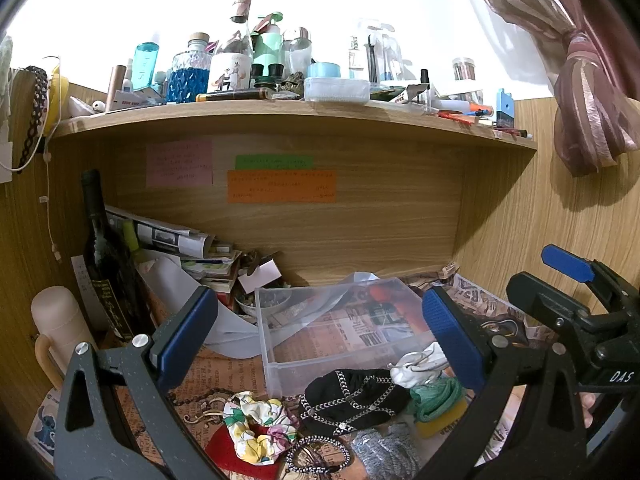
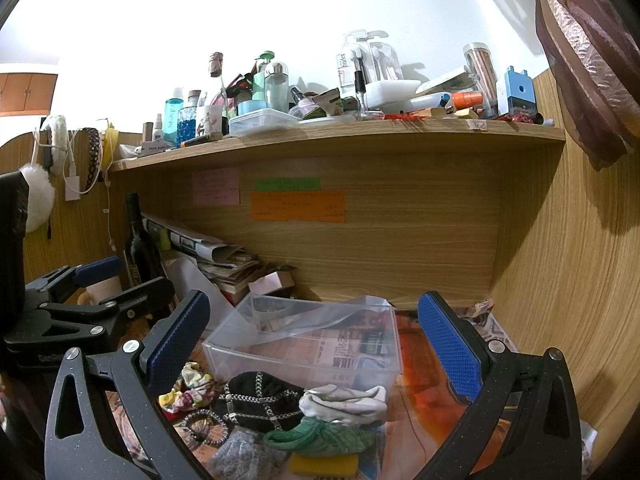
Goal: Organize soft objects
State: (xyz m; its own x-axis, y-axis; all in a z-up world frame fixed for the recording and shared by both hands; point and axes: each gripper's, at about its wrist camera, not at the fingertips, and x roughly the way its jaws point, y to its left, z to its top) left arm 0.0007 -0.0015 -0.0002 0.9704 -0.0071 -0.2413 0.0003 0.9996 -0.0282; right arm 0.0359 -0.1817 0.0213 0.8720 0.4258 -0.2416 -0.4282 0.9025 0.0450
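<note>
Both fingers of the left claw (image 1: pixel 320 332) stand wide apart with nothing between them, hanging above a heap of soft things on the newspaper-covered surface (image 1: pixel 224 372). From the left wrist view, a clear plastic box (image 1: pixel 340 332) sits just behind the heap; through its walls only the printed paper beneath shows, so it looks bare inside. In front of it lie a flowered scrunchie (image 1: pixel 256 420), a black pouch with chain trim (image 1: pixel 352 396), a white cloth (image 1: pixel 416 364), a green cord bundle (image 1: pixel 436 396) on a yellow sponge (image 1: pixel 440 420), a grey knitted piece (image 1: pixel 384 452) and a beaded bracelet (image 1: pixel 320 456). The right claw (image 1: pixel 540 276) shows at the right edge.

From the right wrist view, the right claw (image 2: pixel 316 344) is likewise spread open and holds nothing. The same box (image 2: pixel 308 340) sits between its fingers, and the heap touches the box's near wall.
</note>
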